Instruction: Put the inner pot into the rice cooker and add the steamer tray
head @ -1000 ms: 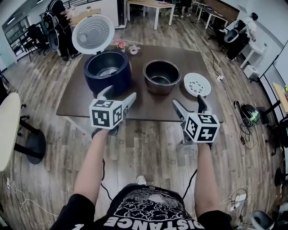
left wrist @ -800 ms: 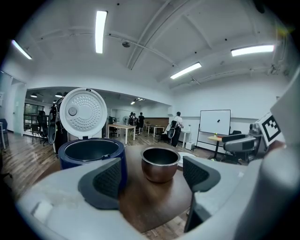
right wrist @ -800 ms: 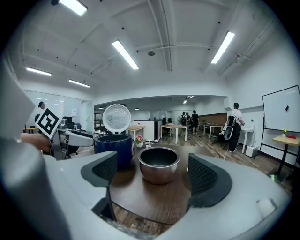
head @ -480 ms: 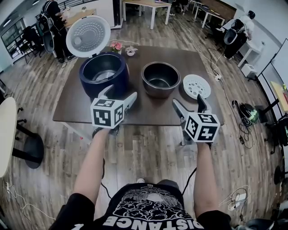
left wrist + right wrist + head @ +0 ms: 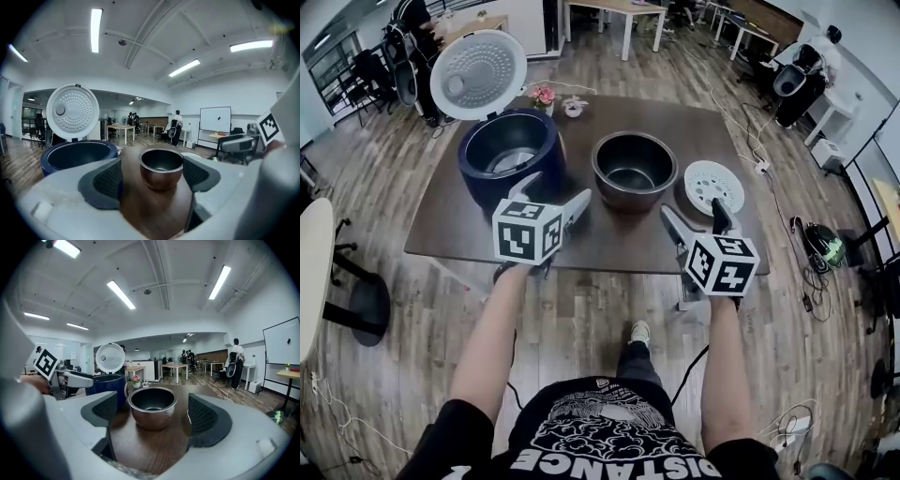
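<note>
We face the inner pot (image 5: 633, 171) on the desk (image 5: 609, 239).
Our left tongs (image 5: 553, 192) and right tongs (image 5: 692, 212) gape empty; rice cooker (image 5: 508, 155) left of it, steamer tray (image 5: 713, 186) right.

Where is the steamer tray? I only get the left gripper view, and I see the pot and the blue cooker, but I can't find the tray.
Observer: The steamer tray lies flat on the table, to the right of the inner pot and apart from it.
Operator: Is anything inside the cooker? I can't see down into it.
Observer: No. The head view looks down into the rice cooker, and it is empty, with its bare bottom showing.
Operator: What is the other gripper doing?
Observer: The right gripper has its jaws apart and holds nothing. It points at the inner pot.
</note>
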